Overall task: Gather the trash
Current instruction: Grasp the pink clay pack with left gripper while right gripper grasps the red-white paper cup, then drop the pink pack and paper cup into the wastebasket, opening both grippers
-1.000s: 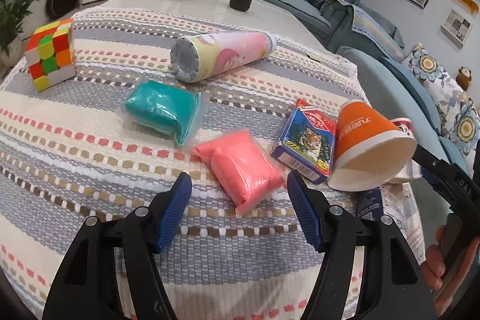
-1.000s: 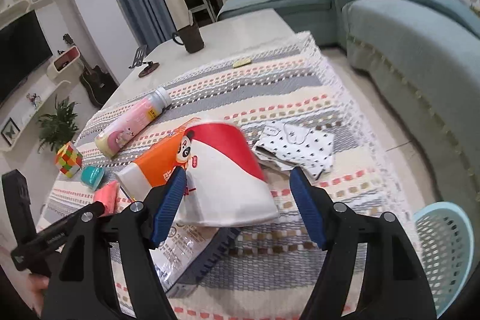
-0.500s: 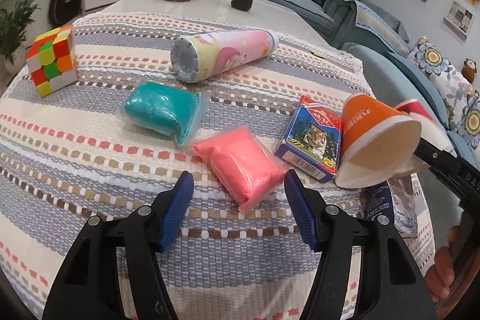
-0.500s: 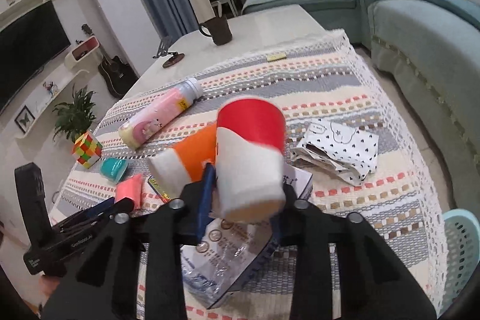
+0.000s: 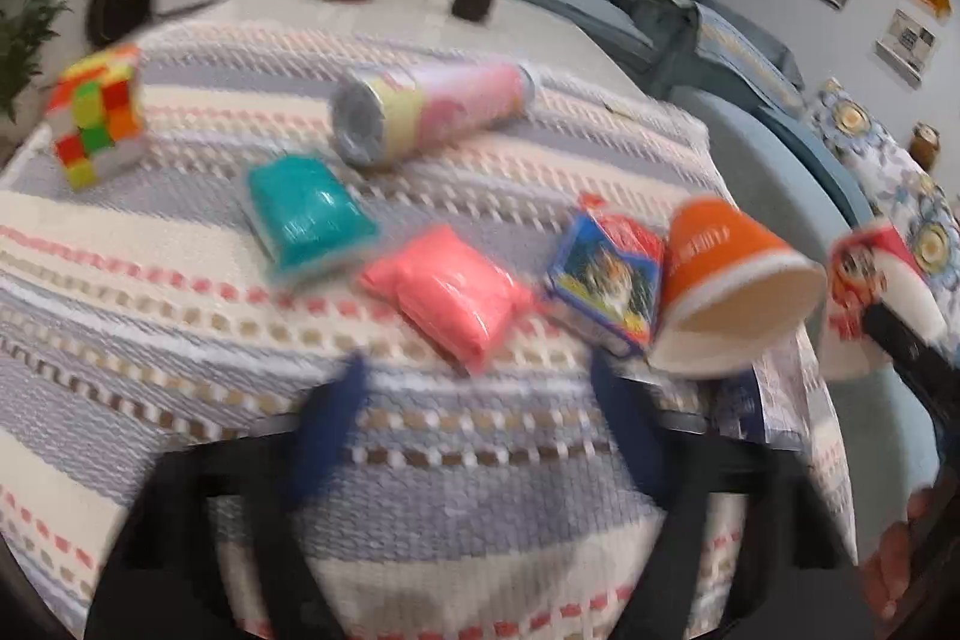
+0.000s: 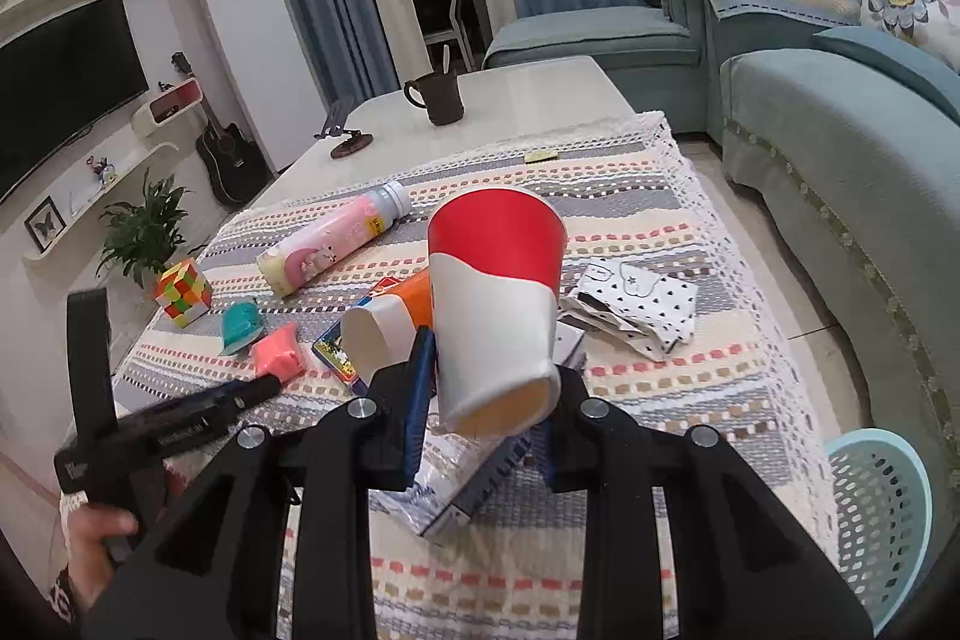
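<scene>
My right gripper (image 6: 483, 400) is shut on a red and white paper cup (image 6: 495, 304) and holds it above the table; the cup also shows in the left wrist view (image 5: 870, 292) at the far right. An orange paper cup (image 5: 726, 280) lies on its side on the striped tablecloth (image 5: 180, 280), also seen in the right wrist view (image 6: 390, 322). A crumpled plastic wrapper (image 6: 456, 484) and a black-dotted white paper (image 6: 636, 304) lie near it. My left gripper (image 5: 474, 436) is open and empty, just short of a pink packet (image 5: 447, 292). The left wrist view is blurred.
A teal packet (image 5: 303, 214), a blue card box (image 5: 606, 286), a pink bottle (image 5: 420, 112) and a colour cube (image 5: 99, 115) lie on the cloth. A dark mug (image 6: 438, 97) stands at the far end. A light blue basket (image 6: 882, 508) stands on the floor at right, beside a sofa (image 6: 840, 148).
My right gripper closed on the red and white cup and lifted it off the table. My left gripper shifted slightly, and its view has become blurred.
</scene>
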